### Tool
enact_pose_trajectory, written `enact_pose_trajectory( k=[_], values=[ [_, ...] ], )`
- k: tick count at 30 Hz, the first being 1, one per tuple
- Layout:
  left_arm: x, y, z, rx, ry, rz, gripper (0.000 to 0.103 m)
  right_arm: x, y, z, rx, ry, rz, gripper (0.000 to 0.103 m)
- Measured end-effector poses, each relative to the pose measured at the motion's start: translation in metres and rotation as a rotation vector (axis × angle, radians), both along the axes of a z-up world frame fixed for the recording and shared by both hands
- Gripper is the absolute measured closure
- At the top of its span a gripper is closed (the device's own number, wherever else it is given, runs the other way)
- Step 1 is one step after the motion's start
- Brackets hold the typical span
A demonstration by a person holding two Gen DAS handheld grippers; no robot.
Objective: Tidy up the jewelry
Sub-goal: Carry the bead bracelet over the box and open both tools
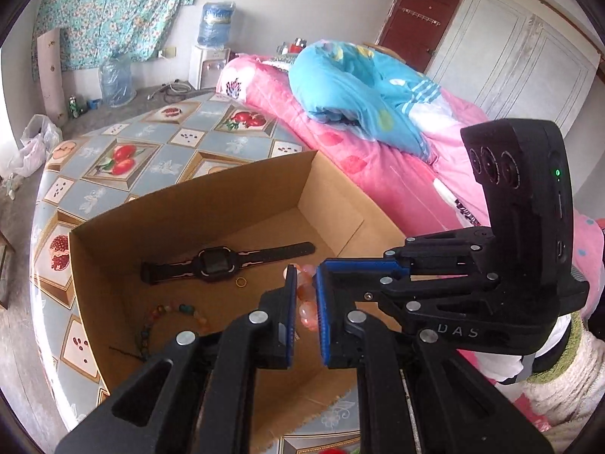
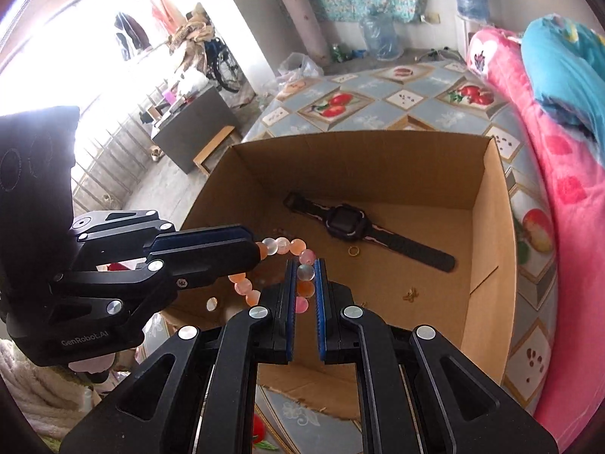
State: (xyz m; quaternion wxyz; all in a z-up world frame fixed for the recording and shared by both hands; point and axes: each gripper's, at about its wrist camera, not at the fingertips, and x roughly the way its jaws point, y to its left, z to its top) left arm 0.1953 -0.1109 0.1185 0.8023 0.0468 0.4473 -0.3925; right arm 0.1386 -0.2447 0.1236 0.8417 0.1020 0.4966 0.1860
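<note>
left wrist: close above cardboard box [image 1: 196, 204], facing down into it, other gripper at right of frame | right wrist: close, same downward look, other gripper at left of frame | shared: box interior, watch [image 2: 342, 219], patterned table [image 1: 159, 140]

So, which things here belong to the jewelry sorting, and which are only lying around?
Belongs to the job:
- pink bead bracelet, held by both grippers
- cardboard box
- watch
- gold ring
- multicolour bead bracelet

Just lying about:
- blue quilt
- water bottle
</note>
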Motion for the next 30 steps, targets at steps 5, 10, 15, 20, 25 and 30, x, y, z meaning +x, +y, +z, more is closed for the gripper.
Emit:
enact_pose_trajectory(
  k=[5,10,15,20,25,30],
  values=[
    [0.037,-0.016,-0.035,0.084,0.122,-0.01,0.094,0.035,0.001,-0.036,-0.048,0.166,0.024,0.096],
    [0.057,-0.028,-0.061,0.147,0.202,-0.003,0.094,0.054,0.001,-0.063,-0.098,0.276,0.042,0.096],
    [0.068,-0.033,-0.082,0.186,0.293,0.005,0.093,0.06,0.001,-0.085,-0.127,0.371,0.048,0.093],
    [0.072,-0.03,-0.092,0.191,0.325,0.021,0.091,0.055,-0.003,-0.083,-0.103,0.36,0.041,0.09],
    [0.068,-0.023,-0.083,0.172,0.315,0.024,0.091,0.043,-0.01,-0.076,-0.085,0.335,0.022,0.09],
    [0.059,-0.006,-0.058,0.127,0.25,0.04,0.085,0.03,-0.017,-0.056,-0.062,0.278,-0.001,0.089]
  ],
)
